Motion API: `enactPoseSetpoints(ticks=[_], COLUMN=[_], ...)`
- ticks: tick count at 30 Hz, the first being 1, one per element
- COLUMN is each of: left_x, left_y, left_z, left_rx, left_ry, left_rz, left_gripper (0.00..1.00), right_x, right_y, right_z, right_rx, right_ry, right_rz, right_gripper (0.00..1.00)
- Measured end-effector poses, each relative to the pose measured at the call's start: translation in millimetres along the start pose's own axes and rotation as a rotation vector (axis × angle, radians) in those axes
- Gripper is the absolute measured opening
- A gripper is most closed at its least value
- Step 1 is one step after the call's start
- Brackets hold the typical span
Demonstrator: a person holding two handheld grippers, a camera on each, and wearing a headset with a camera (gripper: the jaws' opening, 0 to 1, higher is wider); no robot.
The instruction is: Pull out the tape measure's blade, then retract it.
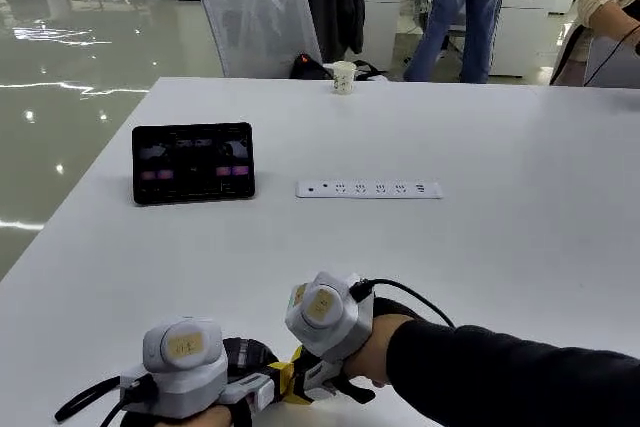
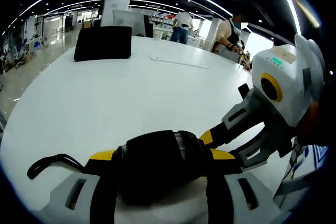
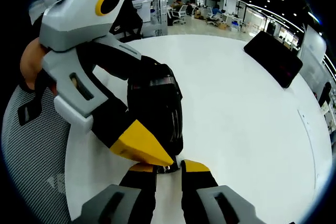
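Left tool [image 2: 161, 157] clamped on rounded black tape measure [image 2: 152, 169], right tool [image 3: 169, 167] seemingly pinching blade [image 3: 171, 169]

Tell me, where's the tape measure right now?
The tape measure sits at the near edge of the table, low and left of centre in the head view, clamped in the left gripper with the right gripper pinching its front.

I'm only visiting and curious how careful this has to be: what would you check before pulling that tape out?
1. Left gripper clamps the tape measure body: ok.
2. Right gripper pinching the blade's end: cannot tell, too small to see.
3. Blade not yet drawn out: ok.
4. Table bare beside the grippers for the pull: ok.
5. Tablet and power strip lie far off: ok.
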State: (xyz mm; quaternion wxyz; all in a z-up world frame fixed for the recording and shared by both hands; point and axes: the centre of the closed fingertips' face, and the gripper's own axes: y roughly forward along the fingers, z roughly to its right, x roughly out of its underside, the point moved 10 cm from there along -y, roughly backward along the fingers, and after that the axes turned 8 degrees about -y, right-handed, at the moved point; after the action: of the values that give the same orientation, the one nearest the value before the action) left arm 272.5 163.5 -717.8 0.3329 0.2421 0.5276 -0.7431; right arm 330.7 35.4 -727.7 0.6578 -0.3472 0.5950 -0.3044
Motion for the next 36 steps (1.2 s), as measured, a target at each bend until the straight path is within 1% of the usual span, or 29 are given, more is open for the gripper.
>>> enactPoseSetpoints(ticks=[1, 2, 3, 4, 6, 8, 10, 12, 13, 14, 16, 17, 18, 19, 21, 23, 24, 25, 27, 28, 29, 30, 31, 33, 34, 35, 36], left_x=[-1.2, -2.5, -4.5, -6.0, -8.5, -10.7, -12.7, -13.9, -14.4, -14.8, -14.6, -14.9, -15.6, -15.3, -15.4, -15.5, -16.1, -16.7, -17.8, -18.6, -19.3, -19.5, -20.5, -20.7, -21.5, -21.6, -21.3], left_y=[0.0, 0.2, -0.5, -1.8, -3.8, -5.3, -7.3, -9.4, -10.7, -11.9, -13.4, -14.4, -15.3, -17.8, -21.3, -24.3, -26.3, -27.9, -31.8, -33.4, -36.6, -39.0, -41.2, -45.5, -48.6, -51.3, -54.1], left_z=[-0.8, -1.2, -1.7, -1.6, -3.8, -6.5, -9.6, -14.0, -15.0, -15.6, -18.2, -19.0, -19.0, -20.7, -20.9, -21.7, -22.1, -23.5, -26.5, -28.4, -31.3, -32.9, -35.6, -38.9, -41.3, -42.1, -43.3], left_rx=[0.010, 0.018, 0.015, 0.010, 0.024, 0.031, 0.043, 0.053, 0.066, 0.090, 0.131, 0.140, 0.165, 0.180, 0.236, 0.269, 0.292, 0.295, 0.322, 0.318, 0.309, 0.306, 0.304, 0.312, 0.323, 0.327, 0.333], left_ry=[0.008, 0.041, 0.081, 0.091, 0.066, 0.061, 0.056, 0.052, 0.050, 0.042, 0.032, 0.035, 0.049, 0.067, 0.089, 0.105, 0.113, 0.123, 0.149, 0.166, 0.208, 0.224, 0.249, 0.261, 0.269, 0.272, 0.275], left_rz=[-0.003, 0.003, 0.015, 0.025, 0.023, 0.025, 0.022, 0.019, 0.015, 0.008, -0.018, -0.023, -0.023, -0.033, -0.054, -0.077, -0.077, -0.076, -0.087, -0.080, -0.081, -0.086, -0.075, -0.076, -0.067, -0.071, -0.086], left_gripper=[0.64, 0.64, 0.65, 0.67, 0.68, 0.69, 0.74, 0.79, 0.81, 0.84, 0.92, 0.97, 0.99, 0.99, 0.99, 0.99, 0.99, 0.99, 0.99, 0.99, 0.99, 0.99, 0.99, 0.99, 0.99, 0.99, 0.99], right_x=[1.8, 3.3, 5.2, 8.2, 12.8, 16.5, 20.4, 22.5, 23.4, 25.2, 29.3, 31.0, 33.3, 36.4, 42.8, 47.8, 51.2, 53.4, 59.0, 61.1, 64.2, 66.2, 69.5, 75.1, 78.6, 81.2, 84.7], right_y=[-1.5, -2.6, -4.0, -7.0, -13.1, -18.4, -25.3, -33.5, -37.2, -42.2, -51.7, -55.2, -59.0, -63.6, -70.8, -76.1, -79.9, -82.4, -88.4, -91.2, -94.9, -97.5, -101.3, -105.5, -109.1, -111.4, -114.0], right_z=[-1.1, -1.1, -1.1, -2.3, -4.0, -4.9, -5.5, -7.1, -7.9, -8.6, -10.5, -11.2, -12.0, -13.2, -15.0, -16.5, -18.0, -19.1, -22.0, -23.4, -25.4, -27.1, -29.7, -32.8, -35.5, -37.3, -38.9], right_rx=[0.013, 0.023, 0.035, 0.042, 0.057, 0.068, 0.089, 0.103, 0.107, 0.118, 0.137, 0.143, 0.151, 0.160, 0.174, 0.184, 0.192, 0.197, 0.206, 0.211, 0.217, 0.221, 0.226, 0.230, 0.236, 0.244, 0.252], right_ry=[0.010, 0.013, 0.016, 0.027, 0.052, 0.068, 0.084, 0.094, 0.101, 0.106, 0.123, 0.129, 0.138, 0.148, 0.157, 0.170, 0.179, 0.186, 0.202, 0.210, 0.219, 0.224, 0.228, 0.239, 0.248, 0.249, 0.248], right_rz=[0.001, -0.001, -0.003, -0.002, 0.017, 0.026, 0.036, 0.058, 0.064, 0.071, 0.087, 0.092, 0.097, 0.102, 0.107, 0.111, 0.115, 0.117, 0.126, 0.133, 0.141, 0.147, 0.159, 0.168, 0.173, 0.174, 0.173], right_gripper=[0.16, 0.17, 0.18, 0.18, 0.19, 0.19, 0.21, 0.22, 0.22, 0.22, 0.23, 0.23, 0.23, 0.23, 0.24, 0.24, 0.24, 0.25, 0.26, 0.26, 0.27, 0.27, 0.28, 0.29, 0.31, 0.33, 0.34])
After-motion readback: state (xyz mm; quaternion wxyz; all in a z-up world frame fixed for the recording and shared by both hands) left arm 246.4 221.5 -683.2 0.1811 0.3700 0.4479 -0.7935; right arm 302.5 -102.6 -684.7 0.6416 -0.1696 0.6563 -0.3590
